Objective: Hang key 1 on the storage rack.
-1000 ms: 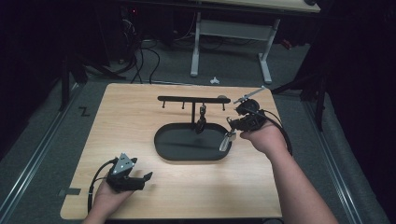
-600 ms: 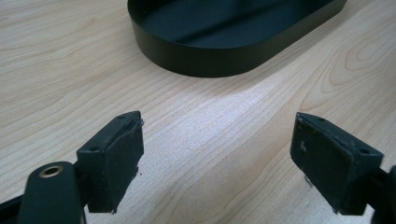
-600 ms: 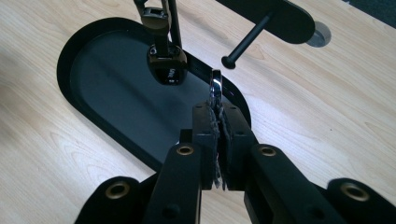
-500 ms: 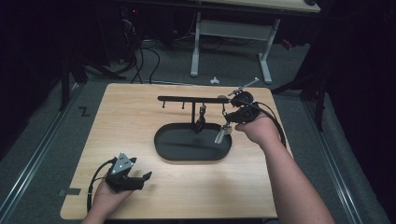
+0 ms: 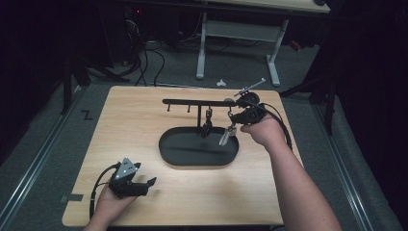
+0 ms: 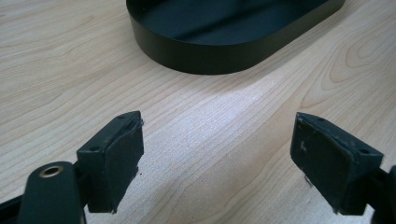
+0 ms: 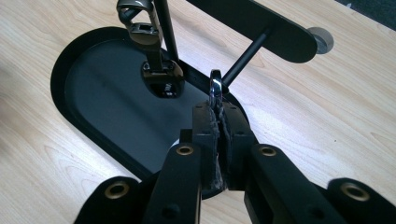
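Down at the near left corner of the wooden table (image 5: 144,125), the left gripper (image 5: 144,185) rests in the person's left hand (image 5: 108,207), its jaws spread wide with only bare wood between them (the left gripper view shows this plainly). Ahead of it, toward the middle of the table, sits a black oval tray (image 5: 198,148) with a thin post rising from it to a horizontal rack bar (image 5: 192,101) fitted with small hooks. A dark key fob (image 5: 207,126) hangs from the bar beside the post, over the tray. Farther right, the right gripper (image 5: 232,121), held in the right hand (image 5: 262,132), has its jaws pressed together on a metal ring (image 7: 215,86), just under the bar's right end. A silvery key (image 5: 225,136) dangles below that gripper, above the tray's right part.
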`<state>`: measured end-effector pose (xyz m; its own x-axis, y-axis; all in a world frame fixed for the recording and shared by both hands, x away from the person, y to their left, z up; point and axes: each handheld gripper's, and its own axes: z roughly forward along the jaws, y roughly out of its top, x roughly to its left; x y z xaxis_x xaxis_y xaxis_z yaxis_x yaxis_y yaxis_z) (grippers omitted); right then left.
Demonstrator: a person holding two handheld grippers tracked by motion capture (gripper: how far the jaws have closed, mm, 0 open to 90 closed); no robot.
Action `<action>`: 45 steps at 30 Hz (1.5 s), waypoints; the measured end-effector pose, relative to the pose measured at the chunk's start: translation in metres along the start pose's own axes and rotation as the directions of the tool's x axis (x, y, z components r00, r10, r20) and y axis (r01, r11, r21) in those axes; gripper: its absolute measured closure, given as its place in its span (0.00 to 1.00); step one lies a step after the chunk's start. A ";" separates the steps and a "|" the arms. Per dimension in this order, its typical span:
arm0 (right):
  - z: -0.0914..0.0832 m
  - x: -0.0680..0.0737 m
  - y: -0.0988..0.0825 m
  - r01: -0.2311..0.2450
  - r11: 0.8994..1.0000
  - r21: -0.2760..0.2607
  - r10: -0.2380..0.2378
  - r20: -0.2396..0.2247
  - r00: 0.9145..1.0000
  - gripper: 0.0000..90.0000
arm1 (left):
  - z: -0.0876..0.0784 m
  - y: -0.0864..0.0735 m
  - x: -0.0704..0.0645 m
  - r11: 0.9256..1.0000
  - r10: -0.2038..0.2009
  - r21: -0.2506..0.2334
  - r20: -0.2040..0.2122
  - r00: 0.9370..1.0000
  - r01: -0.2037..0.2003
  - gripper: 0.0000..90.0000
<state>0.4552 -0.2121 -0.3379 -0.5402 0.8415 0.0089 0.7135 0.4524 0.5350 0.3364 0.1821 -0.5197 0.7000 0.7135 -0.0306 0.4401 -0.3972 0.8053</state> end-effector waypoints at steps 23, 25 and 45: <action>0.011 -0.008 -0.003 -0.012 1.000 -0.005 0.012 0.048 0.999 0.86 | 0.000 0.000 0.000 1.000 0.000 0.001 -0.001 1.000 0.000 0.20; 0.013 -0.007 -0.005 -0.016 1.000 -0.001 0.016 0.044 0.999 0.84 | 0.000 0.000 0.000 1.000 0.000 0.001 -0.001 1.000 0.000 0.20; 0.030 -0.006 -0.029 -0.069 0.997 0.031 0.068 0.052 0.996 0.50 | 0.000 0.000 0.000 1.000 -0.001 0.001 -0.002 1.000 0.001 0.20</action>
<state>0.4516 -0.2213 -0.3788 -0.4668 0.8844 0.0013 0.7626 0.4018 0.5070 0.3358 0.1822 -0.5197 0.6983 0.7152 -0.0305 0.4418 -0.3970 0.8045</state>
